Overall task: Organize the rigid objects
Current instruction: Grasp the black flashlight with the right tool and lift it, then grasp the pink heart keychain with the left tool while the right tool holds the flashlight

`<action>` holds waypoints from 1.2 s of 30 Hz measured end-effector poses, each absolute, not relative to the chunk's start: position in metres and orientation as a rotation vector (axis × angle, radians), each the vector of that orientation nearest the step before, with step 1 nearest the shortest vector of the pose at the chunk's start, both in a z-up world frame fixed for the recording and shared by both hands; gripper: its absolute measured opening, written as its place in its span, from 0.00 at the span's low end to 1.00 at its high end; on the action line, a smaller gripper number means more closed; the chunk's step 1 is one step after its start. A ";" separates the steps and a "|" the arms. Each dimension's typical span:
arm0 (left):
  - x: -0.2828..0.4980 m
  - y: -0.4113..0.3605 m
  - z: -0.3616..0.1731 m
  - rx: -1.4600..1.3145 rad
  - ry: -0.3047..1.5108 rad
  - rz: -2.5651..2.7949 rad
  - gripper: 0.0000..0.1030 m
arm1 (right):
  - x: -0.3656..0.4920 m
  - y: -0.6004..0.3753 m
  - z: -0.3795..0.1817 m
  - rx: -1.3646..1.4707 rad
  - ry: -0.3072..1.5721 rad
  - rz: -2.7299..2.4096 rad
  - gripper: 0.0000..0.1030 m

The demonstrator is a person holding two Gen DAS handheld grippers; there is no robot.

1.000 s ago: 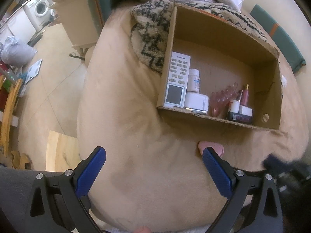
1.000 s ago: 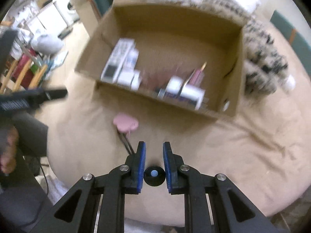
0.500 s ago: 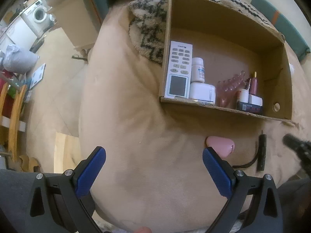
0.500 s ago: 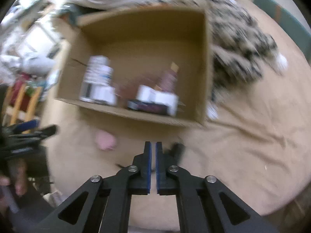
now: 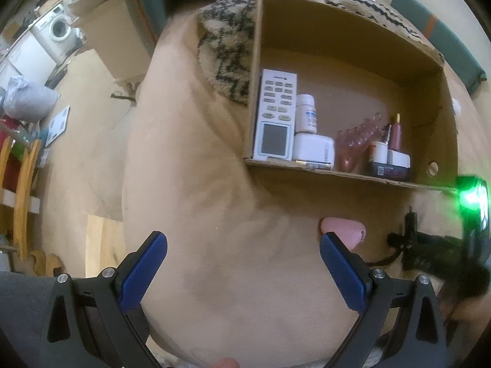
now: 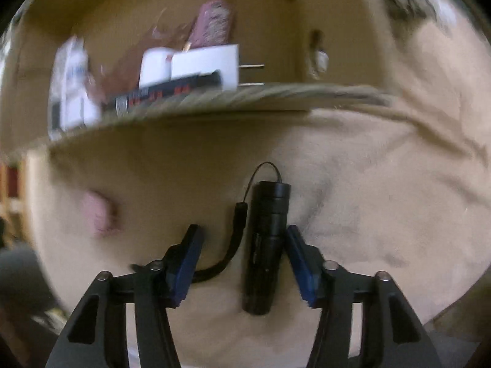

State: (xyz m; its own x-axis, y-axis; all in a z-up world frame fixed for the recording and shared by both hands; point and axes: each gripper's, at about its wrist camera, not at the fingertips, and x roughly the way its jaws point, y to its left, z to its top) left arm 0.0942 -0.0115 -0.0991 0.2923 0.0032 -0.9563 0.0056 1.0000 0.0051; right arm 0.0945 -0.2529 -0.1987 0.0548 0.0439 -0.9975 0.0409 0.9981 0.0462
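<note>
We have the right gripper (image 6: pixel 242 260) pointing down over the tan cover (image 6: pixel 383 214), and its jaws are opening, part-way spread, with the black flashlight (image 6: pixel 267 245) lying on the cover between them. The pads do not press on it yet: the flashlight sits just inside the right-hand finger, close enough that we cannot tell whether it brushes the pad, while the left-hand finger stands well apart from it. Its wrist cord (image 6: pixel 227 254) curls through that gap, toward the left finger.

What the coming move turns on, as we judge it, is the flashlight's long axis. It runs straight away from the gripper, along the fingers and toward the cardboard box (image 6: pixel 214 101) beyond, its capped end farthest from us. So the jaws straddle it across its narrow width, which suits a closing grip; we would first shift a little to the right to centre it, and watch that the cord is not pinched with it.

Our left gripper (image 5: pixel 242 263) hangs wide open and holds nothing, with the pink object (image 5: pixel 343 230) lying just beyond its right fingertip. From there the flashlight lies far off to the right, so the right hand is plainly the nearer one
</note>
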 end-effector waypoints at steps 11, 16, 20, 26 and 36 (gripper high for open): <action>0.093 -0.016 -0.098 -0.003 1.282 -0.030 0.97 | 0.066 -0.256 -0.115 0.118 1.301 0.162 0.19; 0.092 -0.018 -0.101 0.012 1.286 -0.030 0.97 | 0.058 -0.268 -0.071 0.127 1.160 0.203 0.19; 0.093 -0.025 -0.109 0.029 1.299 -0.039 0.97 | 0.066 -0.288 -0.071 0.175 1.124 0.201 0.19; 0.099 -0.056 -0.129 0.071 1.344 -0.113 0.97 | 0.069 -0.290 -0.075 0.241 1.121 0.200 0.19; 0.120 -0.115 -0.176 0.137 1.443 -0.193 0.96 | 0.073 -0.299 -0.075 0.290 1.113 0.208 0.19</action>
